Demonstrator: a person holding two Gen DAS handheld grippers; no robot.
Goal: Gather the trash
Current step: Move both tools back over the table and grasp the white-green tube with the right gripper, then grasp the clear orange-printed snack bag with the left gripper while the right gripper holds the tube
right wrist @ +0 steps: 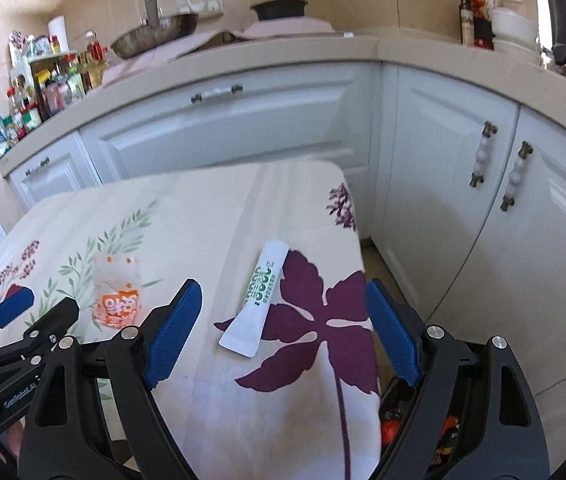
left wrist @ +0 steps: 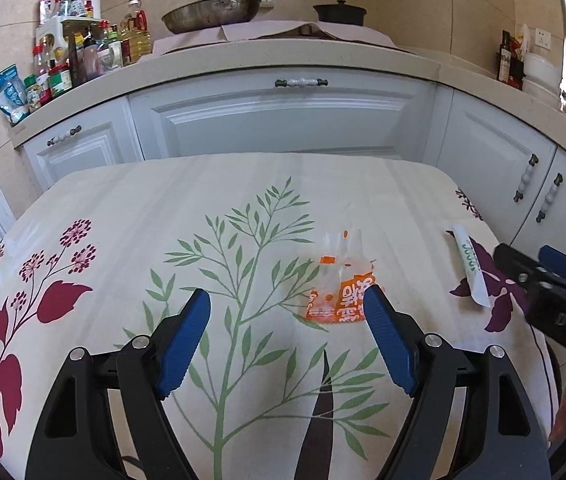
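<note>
A wok (left wrist: 211, 14) and dark pot (left wrist: 339, 12) sit on the counter (left wrist: 283, 56).

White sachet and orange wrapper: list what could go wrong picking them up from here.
1. The white sachet lies flat on the tablecloth, so the right gripper may pinch cloth instead.
2. The sachet is near the table's edge; a nudge could push it off.
3. The orange wrapper is thin, crumpled plastic; the left gripper may slip off it.

Beige tiled walls (left wrist: 415, 8) back a pale counter (left wrist: 283, 56) over white cabinets (left wrist: 283, 120). Bottles (left wrist: 83, 52) crowd at ten o'clock; daylight falls across the floral-clothed surface (left wrist: 123, 220).
</note>
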